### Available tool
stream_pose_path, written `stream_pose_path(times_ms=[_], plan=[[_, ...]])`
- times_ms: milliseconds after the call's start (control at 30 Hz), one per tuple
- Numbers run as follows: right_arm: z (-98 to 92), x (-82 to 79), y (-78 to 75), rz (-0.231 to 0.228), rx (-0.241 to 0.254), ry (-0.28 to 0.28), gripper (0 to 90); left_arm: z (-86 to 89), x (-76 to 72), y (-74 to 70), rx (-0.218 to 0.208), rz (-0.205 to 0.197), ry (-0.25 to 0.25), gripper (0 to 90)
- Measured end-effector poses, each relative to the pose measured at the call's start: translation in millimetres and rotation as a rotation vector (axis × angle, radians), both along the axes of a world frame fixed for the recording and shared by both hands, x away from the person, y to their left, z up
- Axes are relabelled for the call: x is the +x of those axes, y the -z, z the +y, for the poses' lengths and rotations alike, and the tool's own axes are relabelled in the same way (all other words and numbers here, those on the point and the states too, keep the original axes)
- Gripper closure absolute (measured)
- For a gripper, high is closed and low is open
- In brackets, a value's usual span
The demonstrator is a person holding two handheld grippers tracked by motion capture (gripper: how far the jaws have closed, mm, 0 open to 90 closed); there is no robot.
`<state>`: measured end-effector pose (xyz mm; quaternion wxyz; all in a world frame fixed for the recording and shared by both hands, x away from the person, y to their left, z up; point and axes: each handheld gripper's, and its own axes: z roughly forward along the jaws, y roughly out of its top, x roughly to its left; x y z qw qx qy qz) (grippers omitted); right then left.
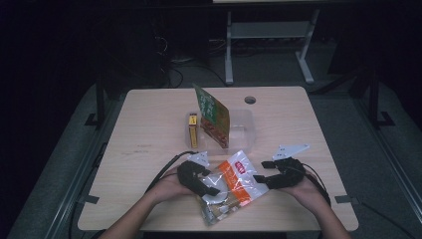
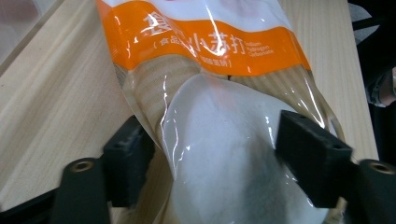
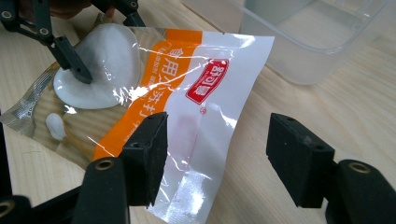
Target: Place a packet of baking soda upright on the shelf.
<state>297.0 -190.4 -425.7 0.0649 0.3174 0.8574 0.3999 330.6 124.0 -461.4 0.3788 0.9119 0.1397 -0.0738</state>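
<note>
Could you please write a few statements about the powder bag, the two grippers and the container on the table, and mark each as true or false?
1. The left gripper has its jaws on either side of the white powder lump in the orange-and-white bag. True.
2. The right gripper is shut on the bag's top edge. False: its jaws stand open, with the bag's white end lying between them.
3. The clear plastic container holds a green-and-red packet standing tilted. True.
4. The yellow box lies inside the container. False: it is on the table beside the container's left wall.
5. The bag lies inside the container. False: it is on the table in front of it.
</note>
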Motion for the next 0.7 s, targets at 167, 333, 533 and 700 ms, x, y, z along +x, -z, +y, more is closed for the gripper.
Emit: stream_pose_path(times_ms=[167, 333, 533, 700], plan=[[1.4, 0.4, 0.6, -0.003, -0.005, -0.009, 38.3, 1.6, 1.0, 1.7, -0.027, 0.023, 0.037, 43.8], [0.7, 0.5, -0.7, -0.007, 0.003, -0.009, 38.3, 3.2, -1.1, -1.6, -0.028, -0.020, 0.044, 66.9], [-1.1, 0.6, -2.3, -0.006, 0.019, -0.021, 38.1, 4.3, -4.6, -7.4, -0.027, -0.046, 0.049, 85.3], [-0.4, -1.0, -3.5, -0.006, 0.044, -0.047, 37.8, 5.7, -9.4, -17.9, -0.032, -0.088, 0.062, 88.2]])
